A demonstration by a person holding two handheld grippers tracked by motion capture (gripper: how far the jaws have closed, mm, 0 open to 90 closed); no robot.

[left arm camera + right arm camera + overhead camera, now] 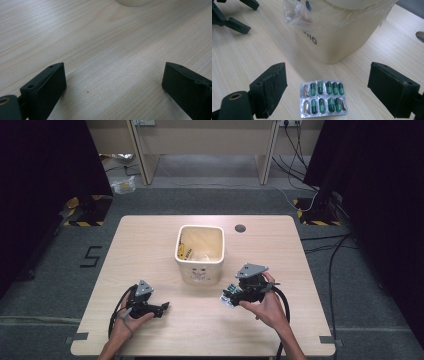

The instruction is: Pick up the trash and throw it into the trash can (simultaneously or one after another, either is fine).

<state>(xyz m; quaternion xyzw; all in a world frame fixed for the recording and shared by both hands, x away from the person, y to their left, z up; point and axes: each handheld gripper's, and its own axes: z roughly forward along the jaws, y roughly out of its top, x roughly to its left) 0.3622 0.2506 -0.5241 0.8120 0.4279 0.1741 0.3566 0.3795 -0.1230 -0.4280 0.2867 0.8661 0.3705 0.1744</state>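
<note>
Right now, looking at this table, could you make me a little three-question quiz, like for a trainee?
1. True or false: the right hand-held gripper has its jaws open.
2. What lies between those jaws? A) blister pack B) spoon C) battery
3. Fill in: the cream bin is lined with a clear plastic ____.

Key: 1 true; 2 A; 3 bag.

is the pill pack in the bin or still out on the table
Out. The pill pack lies flat on the table in front of the bin, between the open jaws of the right gripper, not gripped.
</note>
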